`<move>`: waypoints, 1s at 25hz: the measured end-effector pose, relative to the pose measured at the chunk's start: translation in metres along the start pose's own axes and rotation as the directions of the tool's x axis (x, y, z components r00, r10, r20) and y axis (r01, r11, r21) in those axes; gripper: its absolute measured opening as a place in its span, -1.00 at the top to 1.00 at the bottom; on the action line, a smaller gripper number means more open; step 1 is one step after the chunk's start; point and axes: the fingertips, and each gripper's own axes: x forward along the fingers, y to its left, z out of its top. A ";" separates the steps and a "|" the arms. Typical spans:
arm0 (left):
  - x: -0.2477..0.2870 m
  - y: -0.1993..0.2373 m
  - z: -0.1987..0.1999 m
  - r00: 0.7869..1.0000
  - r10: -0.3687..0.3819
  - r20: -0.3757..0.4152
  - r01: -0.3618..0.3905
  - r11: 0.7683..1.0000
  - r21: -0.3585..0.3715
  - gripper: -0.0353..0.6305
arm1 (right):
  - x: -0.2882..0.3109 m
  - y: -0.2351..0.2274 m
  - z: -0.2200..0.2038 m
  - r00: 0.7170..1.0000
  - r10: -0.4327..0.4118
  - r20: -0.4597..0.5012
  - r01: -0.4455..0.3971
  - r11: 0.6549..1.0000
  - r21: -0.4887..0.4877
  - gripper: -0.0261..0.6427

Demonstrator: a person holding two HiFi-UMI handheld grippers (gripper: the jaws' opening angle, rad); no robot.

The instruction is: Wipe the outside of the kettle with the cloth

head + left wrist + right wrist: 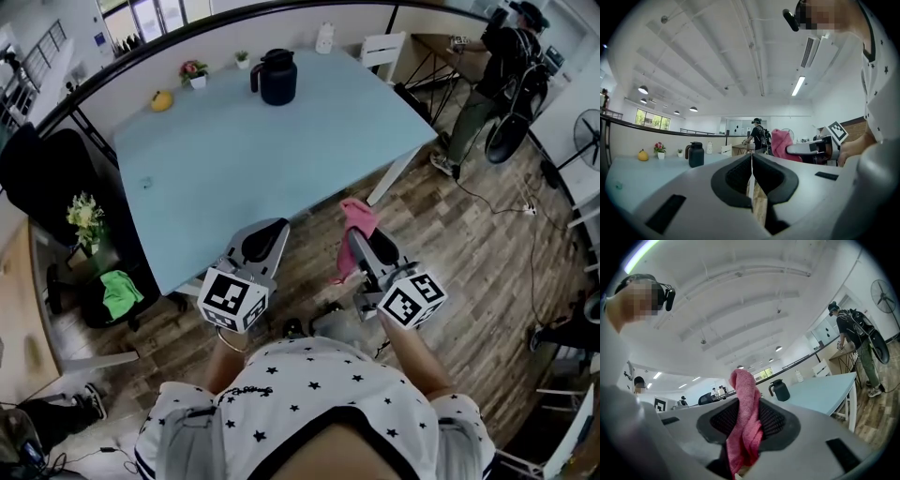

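Right tongs [743, 414]: clamped on the pink cloth [742, 397], which is bunched between the pads and sticks up past the tips.

Left tongs [751, 163]: closed, pads meeting, nothing between them.

Both sit off the near edge of the light-blue worktop [253, 164], above the wood floor.

The dark kettle [277, 77] stands upright at the far side of the worktop, handle to the left, well apart from both tongs.

Judgement: the step in hand is the approach. Carry the cloth's free end to the kettle wall. Steady the kettle at the handle with the left tongs, then wipe round the body in steady strokes.

Not readable: the kettle's far side and base, and any dirt on it, as it shows small in every view. The cloth's lower end is cut off.
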 end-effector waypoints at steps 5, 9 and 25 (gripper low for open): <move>0.016 0.019 -0.001 0.999 0.038 -0.003 -0.038 0.999 0.003 0.80 | 0.028 -0.023 0.002 0.999 0.033 -0.027 -0.032 0.999 0.010 0.56; 0.031 0.052 -0.003 0.990 0.138 -0.016 -0.138 0.990 -0.003 0.80 | 0.071 -0.039 0.011 0.993 0.111 -0.038 -0.111 0.994 0.016 0.56; 0.177 0.117 0.015 0.938 0.345 -0.029 -0.346 0.938 -0.016 0.80 | 0.194 -0.156 0.067 0.930 0.336 -0.150 -0.330 0.942 0.064 0.56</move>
